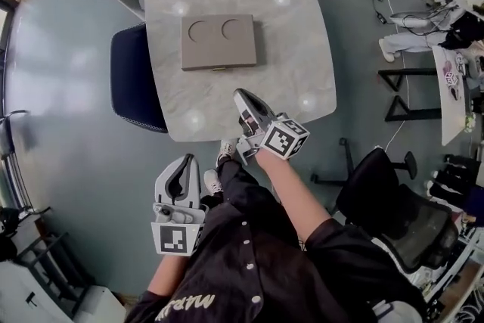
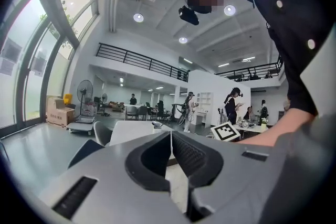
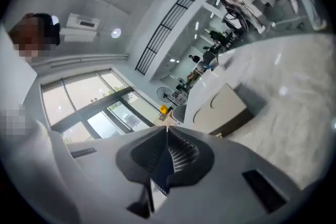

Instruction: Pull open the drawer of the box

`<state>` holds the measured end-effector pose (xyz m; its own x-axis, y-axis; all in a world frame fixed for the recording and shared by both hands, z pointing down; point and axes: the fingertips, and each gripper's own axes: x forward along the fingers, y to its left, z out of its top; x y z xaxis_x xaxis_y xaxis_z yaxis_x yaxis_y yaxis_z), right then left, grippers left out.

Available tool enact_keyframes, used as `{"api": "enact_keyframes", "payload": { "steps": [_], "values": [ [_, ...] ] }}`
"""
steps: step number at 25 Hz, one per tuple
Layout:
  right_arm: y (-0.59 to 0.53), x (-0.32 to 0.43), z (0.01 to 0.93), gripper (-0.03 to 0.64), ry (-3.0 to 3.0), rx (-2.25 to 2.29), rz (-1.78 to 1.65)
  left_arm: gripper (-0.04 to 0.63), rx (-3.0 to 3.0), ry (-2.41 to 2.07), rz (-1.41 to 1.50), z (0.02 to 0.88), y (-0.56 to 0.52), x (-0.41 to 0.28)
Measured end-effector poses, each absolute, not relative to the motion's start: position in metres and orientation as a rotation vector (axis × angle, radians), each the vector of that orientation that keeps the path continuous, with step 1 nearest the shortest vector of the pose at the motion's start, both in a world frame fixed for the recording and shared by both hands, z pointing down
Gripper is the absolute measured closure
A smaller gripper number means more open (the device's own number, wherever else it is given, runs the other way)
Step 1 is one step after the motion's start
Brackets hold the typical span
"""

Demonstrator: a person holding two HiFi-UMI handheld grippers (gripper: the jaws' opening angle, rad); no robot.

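- Left gripper: jaws pressed together with nothing between them, held low and pointing forward.
- Right gripper: jaws together, empty, reaching ahead of the left one on a bare forearm.

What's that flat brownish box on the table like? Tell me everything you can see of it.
The box is a thin, taupe rectangle with a matte look, lying flat near the middle of the marble-look table. Its top shows two round outlines side by side; whether they are hollows or marks is unclear. A small brass-coloured pull sits at the middle of its near edge, and the drawer looks shut. Nothing but the table touches it.
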<state>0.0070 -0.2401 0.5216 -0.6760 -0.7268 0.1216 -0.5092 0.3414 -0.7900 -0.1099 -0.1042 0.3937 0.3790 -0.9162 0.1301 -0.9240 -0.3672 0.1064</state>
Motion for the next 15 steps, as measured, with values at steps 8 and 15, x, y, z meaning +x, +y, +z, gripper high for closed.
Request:
{"api": "enact_keyframes", "payload": {
  "steps": [8,15],
  "values": [
    [-0.302,-0.011,0.635,0.533,1.834,-1.106,-1.708,0.578,2.342,-1.610,0.137,0.442,-0.120,-0.107],
    [-0.321,-0.015,0.673,0.534,1.571,-1.092,-1.835,0.578,2.305,-1.539,0.162,0.468,-0.125,-0.093]
  ]
}}
